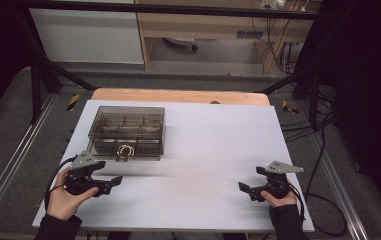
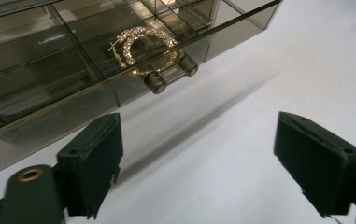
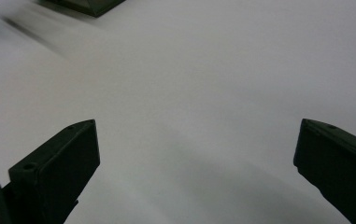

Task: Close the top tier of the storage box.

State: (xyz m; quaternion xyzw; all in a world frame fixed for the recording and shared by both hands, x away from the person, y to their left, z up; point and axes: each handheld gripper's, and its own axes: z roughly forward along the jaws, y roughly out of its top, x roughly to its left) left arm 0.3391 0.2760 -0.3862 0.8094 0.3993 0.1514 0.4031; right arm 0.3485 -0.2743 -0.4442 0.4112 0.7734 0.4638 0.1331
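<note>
Two grippers rest near the table's (image 1: 213, 145) front edge, jaws apart, holding nothing: left gripper (image 1: 112, 183) just before the smoky box (image 1: 127, 131) with sparkling earrings (image 2: 140, 44), right gripper (image 1: 245, 189) near the front right corner.

Left tongs (image 1: 114, 182) sit at about 8 o'clock in the high view, held in the left hand (image 1: 65, 197), forearm in a dark sleeve coming in from 7 o'clock. Jaws point toward 3 o'clock, roughly level, grey three-cornered plate on top. In the left gripper view the two black jaws stand wide apart, nothing between them. Right tongs (image 1: 245, 190) sit at about 4 o'clock, held in the right hand (image 1: 279, 197), dark sleeve coming in from 5 o'clock. Jaws point toward 9 o'clock, facing the left pair, well apart from it. Right gripper view: jaws spread wide, gap empty. Cables trail from both bodies.
</note>
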